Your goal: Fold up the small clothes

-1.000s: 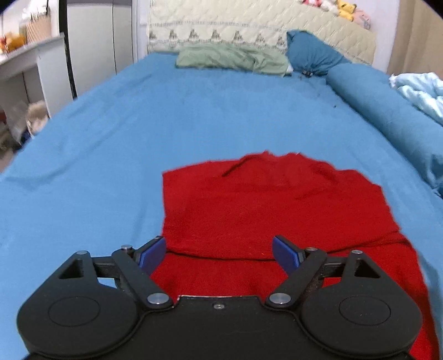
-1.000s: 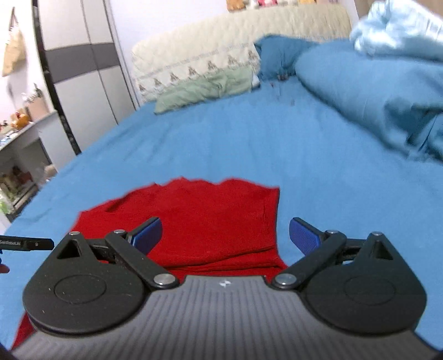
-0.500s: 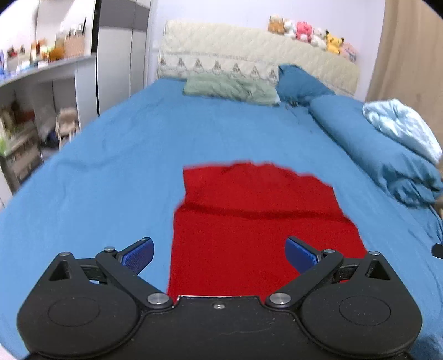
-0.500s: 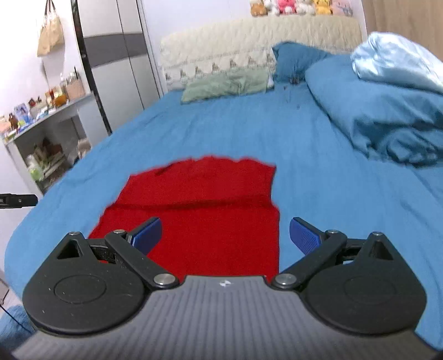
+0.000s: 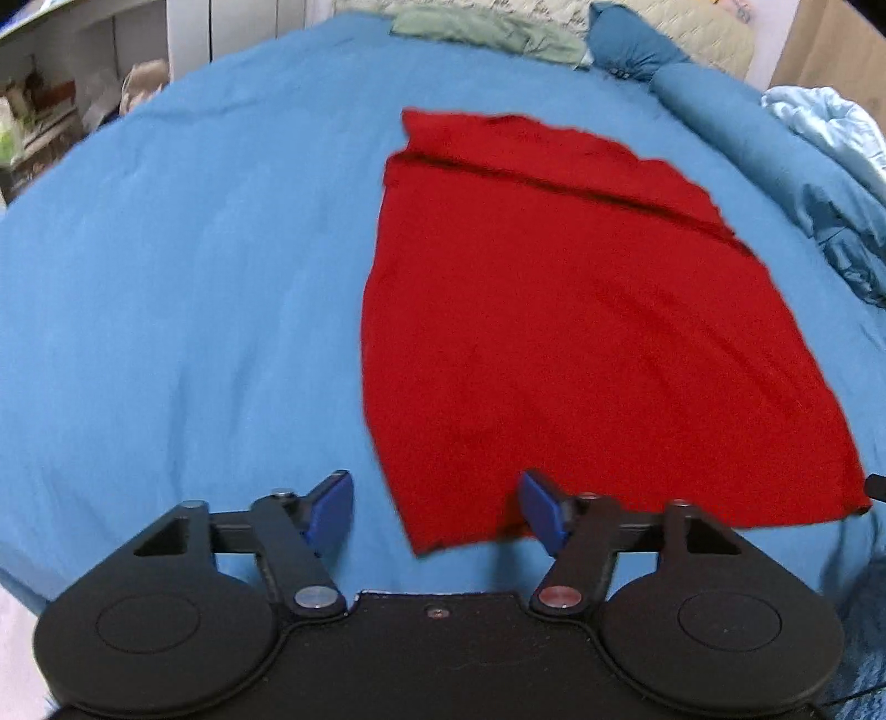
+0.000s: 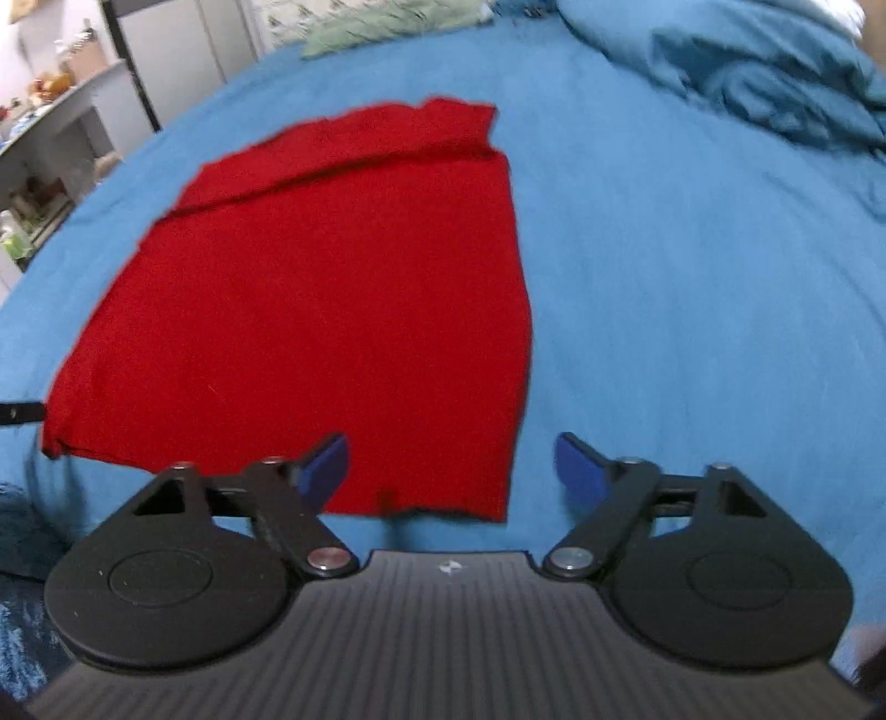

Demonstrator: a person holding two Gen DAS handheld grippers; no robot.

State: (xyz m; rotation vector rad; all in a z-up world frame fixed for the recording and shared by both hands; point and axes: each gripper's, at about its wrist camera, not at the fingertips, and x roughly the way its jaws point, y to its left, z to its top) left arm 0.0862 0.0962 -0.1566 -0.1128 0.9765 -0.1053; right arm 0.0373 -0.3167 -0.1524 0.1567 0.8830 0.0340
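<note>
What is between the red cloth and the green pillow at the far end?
In the left wrist view, only bare blue bedsheet lies between the red cloth and the green pillow.

light: even, soft indoor | shadows: faint | blur: slight motion (worse at edges) | fisheye bending strong

bed: blue sheet [image 5: 166,277] | head: quilted headboard [image 5: 703,27] | left: white shelving [image 5: 50,105]

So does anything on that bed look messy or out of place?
Mostly tidy. The red garment lies flat on the blue bedsheet, with one fold ridge near its far end. Both grippers, left and right, are open and empty.
</note>
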